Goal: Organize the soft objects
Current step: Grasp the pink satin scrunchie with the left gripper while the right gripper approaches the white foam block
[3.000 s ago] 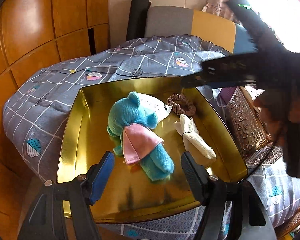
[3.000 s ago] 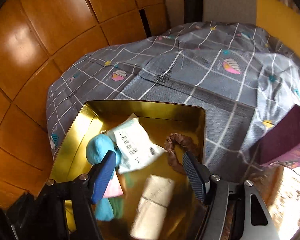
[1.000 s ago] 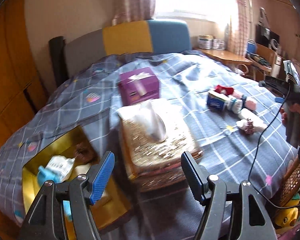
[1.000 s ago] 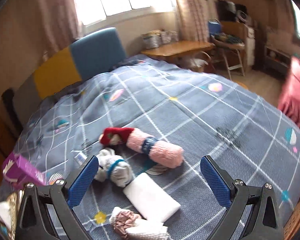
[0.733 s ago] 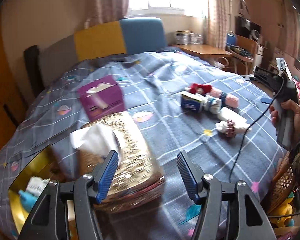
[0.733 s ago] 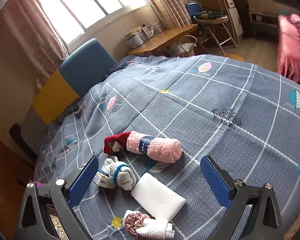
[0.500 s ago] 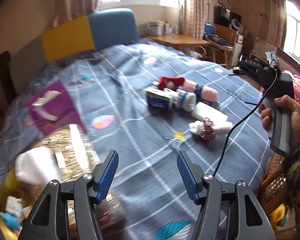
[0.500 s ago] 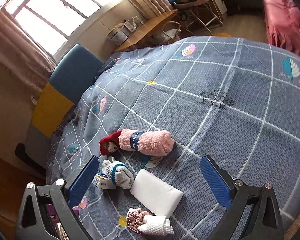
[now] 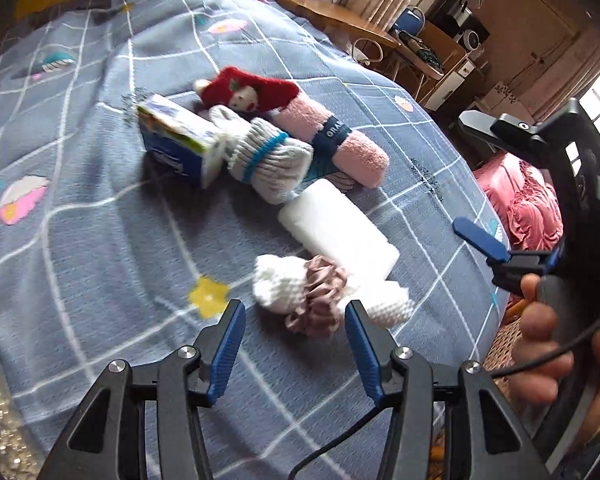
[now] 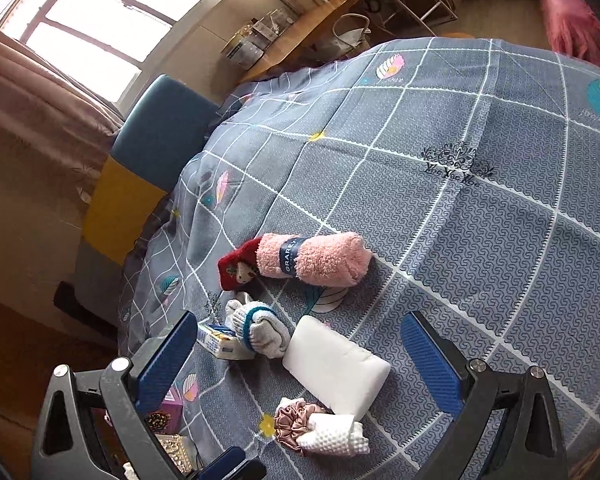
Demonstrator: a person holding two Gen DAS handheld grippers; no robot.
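Note:
Soft items lie in a cluster on the grey checked bedspread (image 9: 80,248). A white knit cloth bound by a pink scrunchie (image 9: 316,300) lies just beyond my open, empty left gripper (image 9: 294,344). Behind it are a white sponge block (image 9: 336,228), a grey sock roll with a blue band (image 9: 268,160), a pink towel roll (image 9: 340,144), a red sock (image 9: 248,90) and a blue tissue pack (image 9: 176,144). My right gripper (image 10: 300,364) is open wide and empty above the same cluster: sponge block (image 10: 336,364), scrunchie cloth (image 10: 316,428), sock roll (image 10: 256,328), towel roll (image 10: 312,260).
The right gripper and the hand holding it show at the right edge of the left wrist view (image 9: 548,248). A purple box (image 10: 168,408) and a glittery tissue box (image 10: 176,456) sit at the lower left. A desk (image 10: 300,28) and chairs stand beyond the bed.
Both grippers swung away from the gold tray to the far side of the bed. The left one moved in close over the scrunchie cloth; the right jaws opened wider.

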